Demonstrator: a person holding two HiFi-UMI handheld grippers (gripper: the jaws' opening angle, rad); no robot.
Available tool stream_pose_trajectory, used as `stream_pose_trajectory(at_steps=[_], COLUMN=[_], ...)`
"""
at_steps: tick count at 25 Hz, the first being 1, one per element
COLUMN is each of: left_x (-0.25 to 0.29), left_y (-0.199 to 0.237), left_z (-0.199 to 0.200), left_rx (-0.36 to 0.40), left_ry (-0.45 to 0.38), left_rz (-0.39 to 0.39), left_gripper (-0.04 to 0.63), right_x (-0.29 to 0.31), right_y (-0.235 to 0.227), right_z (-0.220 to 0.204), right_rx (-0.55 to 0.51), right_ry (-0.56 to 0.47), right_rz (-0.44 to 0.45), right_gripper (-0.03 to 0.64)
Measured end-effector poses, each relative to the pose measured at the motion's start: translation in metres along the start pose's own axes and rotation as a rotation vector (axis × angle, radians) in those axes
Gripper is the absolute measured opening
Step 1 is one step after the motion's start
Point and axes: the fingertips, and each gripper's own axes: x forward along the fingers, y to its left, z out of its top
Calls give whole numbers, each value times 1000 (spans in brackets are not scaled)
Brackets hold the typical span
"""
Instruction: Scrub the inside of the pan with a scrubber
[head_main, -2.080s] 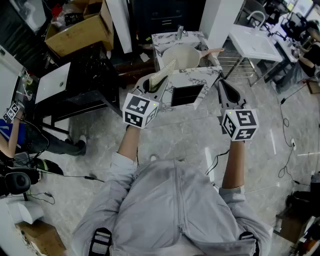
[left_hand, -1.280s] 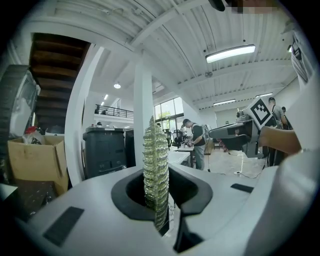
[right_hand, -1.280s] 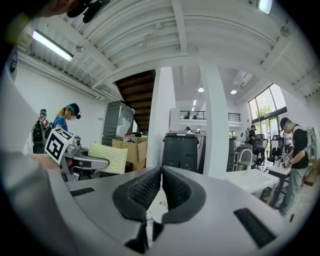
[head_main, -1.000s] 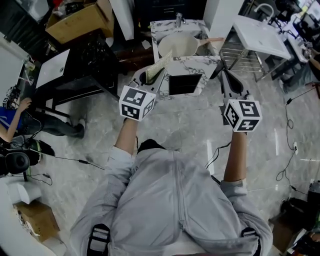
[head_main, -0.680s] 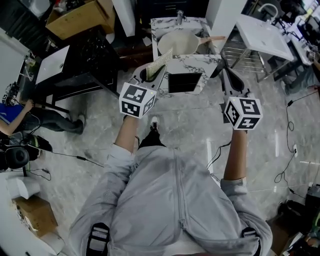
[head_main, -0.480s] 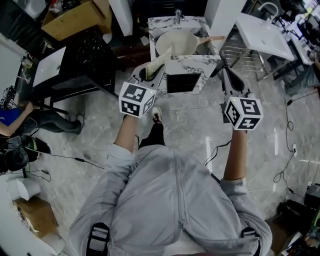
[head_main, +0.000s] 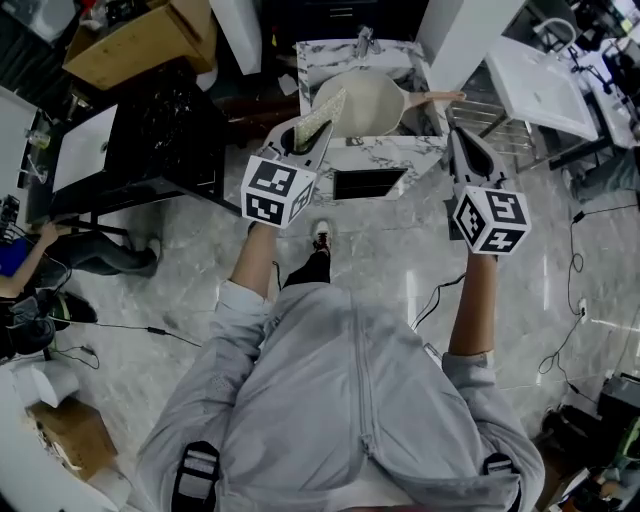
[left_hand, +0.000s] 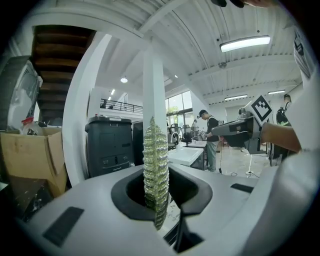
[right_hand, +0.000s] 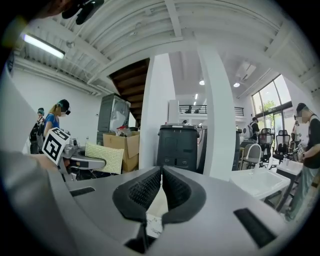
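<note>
While near the pan (head_main: 370, 100), left tongs (left_hand: 159, 200) tight on the scrubber (left_hand: 155, 165), right tongs (right_hand: 160, 185) together, empty.

The head camera sits above the person and looks steeply down, past shoulders and arms, onto the left gripper (head_main: 316, 130), the right gripper (head_main: 460, 138) and the marble counter (head_main: 410, 158) just beyond them. Each gripper camera rides low behind its own jaws and faces roughly level across the hall. The scrubber (left_hand: 156, 175) stands very near the left lens. Each catches the other gripper at its edge. Both share the cardboard box (left_hand: 30, 155) and what seems the same dark cabinet (left_hand: 110, 145).
</note>
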Motion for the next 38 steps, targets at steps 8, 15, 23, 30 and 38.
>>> stream_pose_trajectory(at_steps=[8, 15, 23, 30, 38], left_x=[84, 137, 183, 206, 223], left_y=[70, 112, 163, 192, 197], left_z=[11, 5, -7, -20, -35], left_rx=[-9, -6, -13, -24, -50], left_ry=[17, 42, 75, 107, 154], left_rz=[-37, -74, -103, -97, -31], left_gripper=[71, 71, 71, 71, 71], right_x=[90, 149, 213, 245, 278], right_y=[-25, -44, -58, -63, -86], right_z=[17, 15, 14, 3, -3], right_rx=[3, 15, 41, 39, 36], right_ry=[25, 63, 81, 111, 122], right_rz=[-21, -60, -97, -92, -30], right_gripper=[37, 37, 37, 37, 37])
